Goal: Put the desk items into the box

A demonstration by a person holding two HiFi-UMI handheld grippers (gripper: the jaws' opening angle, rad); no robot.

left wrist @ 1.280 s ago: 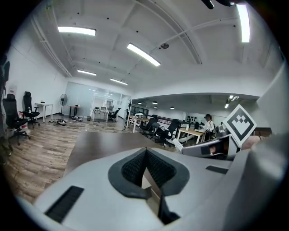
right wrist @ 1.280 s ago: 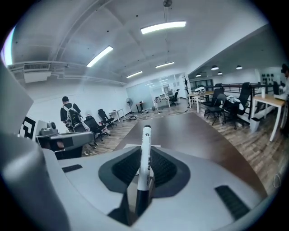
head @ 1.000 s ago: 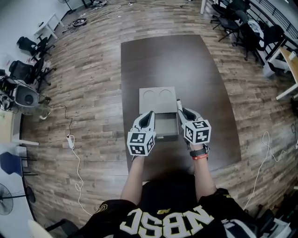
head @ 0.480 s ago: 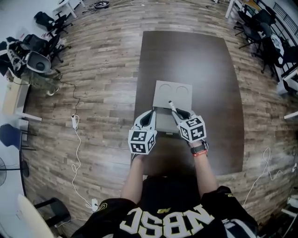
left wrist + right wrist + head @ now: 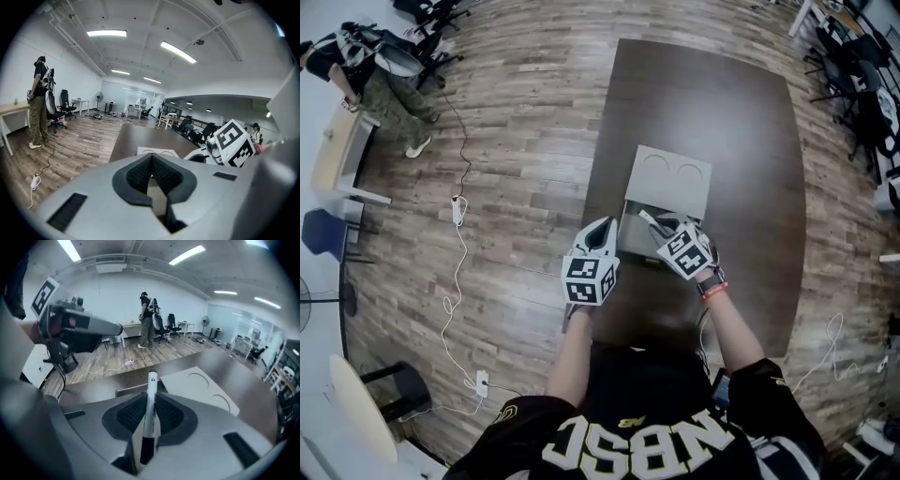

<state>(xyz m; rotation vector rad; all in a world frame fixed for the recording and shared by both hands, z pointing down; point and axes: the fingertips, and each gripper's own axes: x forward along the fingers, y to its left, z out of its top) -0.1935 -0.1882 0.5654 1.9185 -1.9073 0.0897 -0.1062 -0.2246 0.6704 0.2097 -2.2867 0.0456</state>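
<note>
A grey box (image 5: 636,236) stands open on the dark table (image 5: 741,122), its lid (image 5: 673,176) folded back behind it. My right gripper (image 5: 662,231) is shut on a white marker (image 5: 649,222) with a black cap and holds it over the box's open top. In the right gripper view the marker (image 5: 151,404) stands between the pads, pointing toward the box rim (image 5: 133,389) and lid (image 5: 206,386). My left gripper (image 5: 601,230) hovers at the box's left side, its pads (image 5: 138,172) meeting at the tips with nothing between them.
A person (image 5: 384,89) stands by a desk on the wood floor at far left. A cable with a power strip (image 5: 457,208) runs along the floor left of the table. Office chairs (image 5: 862,103) crowd the right side. The left gripper (image 5: 84,326) looms at left in the right gripper view.
The right gripper has swung left with the marker, from the box's right side to over its opening. The left gripper stays at the box's left side. The head view has shifted.
</note>
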